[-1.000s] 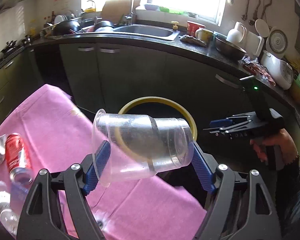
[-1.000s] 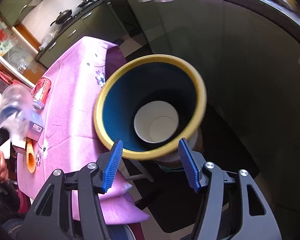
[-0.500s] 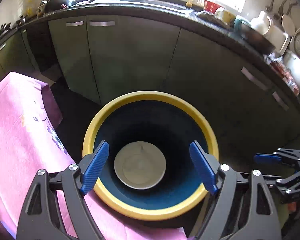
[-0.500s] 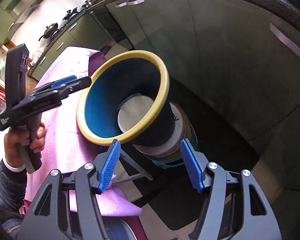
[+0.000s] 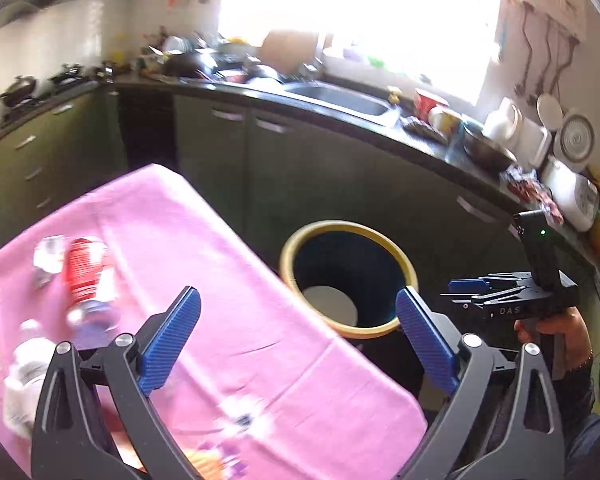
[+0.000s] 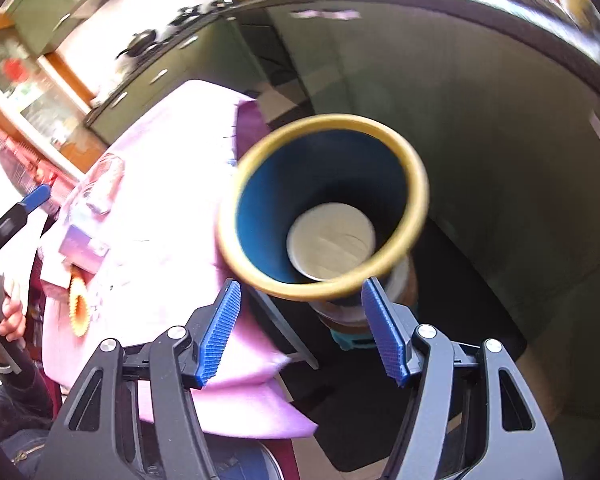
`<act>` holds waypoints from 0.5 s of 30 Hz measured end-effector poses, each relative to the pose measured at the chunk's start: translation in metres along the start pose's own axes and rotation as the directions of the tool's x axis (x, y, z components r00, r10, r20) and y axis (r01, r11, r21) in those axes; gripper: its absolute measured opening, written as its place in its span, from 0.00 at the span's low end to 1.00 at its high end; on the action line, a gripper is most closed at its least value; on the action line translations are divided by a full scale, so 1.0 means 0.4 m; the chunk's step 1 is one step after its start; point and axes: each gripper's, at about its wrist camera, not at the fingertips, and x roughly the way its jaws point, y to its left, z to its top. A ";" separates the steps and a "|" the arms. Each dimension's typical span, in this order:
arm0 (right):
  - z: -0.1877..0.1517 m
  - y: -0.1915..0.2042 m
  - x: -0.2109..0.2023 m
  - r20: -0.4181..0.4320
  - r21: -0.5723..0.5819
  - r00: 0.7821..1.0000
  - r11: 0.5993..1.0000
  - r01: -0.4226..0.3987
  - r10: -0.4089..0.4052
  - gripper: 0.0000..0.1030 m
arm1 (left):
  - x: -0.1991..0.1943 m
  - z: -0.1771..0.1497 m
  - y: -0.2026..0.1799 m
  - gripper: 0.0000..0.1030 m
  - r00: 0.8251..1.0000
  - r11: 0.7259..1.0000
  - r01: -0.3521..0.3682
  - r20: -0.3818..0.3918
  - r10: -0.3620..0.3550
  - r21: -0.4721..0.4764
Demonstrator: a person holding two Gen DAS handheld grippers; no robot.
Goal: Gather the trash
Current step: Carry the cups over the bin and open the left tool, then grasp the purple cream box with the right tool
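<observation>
The bin (image 5: 380, 330), dark blue inside with a yellow rim, stands beside the pink-clothed table (image 5: 260, 360); a white cup (image 5: 330, 306) lies at its bottom. My left gripper (image 5: 296, 312) hangs over the table corner, its jaws opening with nothing between them. On the cloth to its left lie a red can (image 5: 86, 276) and a clear plastic bottle (image 5: 28, 364), both blurred. My right gripper (image 6: 300, 300) is open and empty just in front of the bin's rim (image 6: 324, 288), with the white cup (image 6: 332, 240) visible inside. It also shows side-on as the right gripper (image 5: 456, 290).
A purple box (image 6: 84, 248) and an orange ridged object (image 6: 78, 308) lie on the cloth. Dark green cabinets and a cluttered black counter with a sink (image 5: 340, 98) run behind the bin. A hand (image 6: 12, 316) holds the left gripper at the left edge.
The clear plastic cup held in my left gripper a second ago is gone from its jaws. That gripper passed over the bin, drew back toward the table and opened wider. The right gripper shifted slightly.
</observation>
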 end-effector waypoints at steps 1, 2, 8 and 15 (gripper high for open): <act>0.004 0.032 0.004 0.001 -0.027 1.000 0.999 -0.017 0.017 0.62 | -0.043 -0.014 0.029 0.92 0.999 0.999 -0.027 0.022 0.028 -0.018; 0.005 0.067 0.010 -0.002 -0.058 0.999 0.998 -0.034 0.034 0.63 | -0.084 -0.027 0.060 0.93 0.997 0.997 -0.061 0.040 0.062 -0.038; 0.014 0.341 0.095 -0.052 -0.312 0.985 0.934 -0.173 0.166 0.63 | -0.279 -0.134 0.228 0.93 0.954 0.947 -0.268 0.086 0.286 -0.177; 0.022 0.608 0.223 -0.114 -0.543 0.955 0.787 -0.292 0.275 0.74 | -0.381 -0.248 0.329 0.93 0.936 0.899 -0.310 0.067 0.346 -0.309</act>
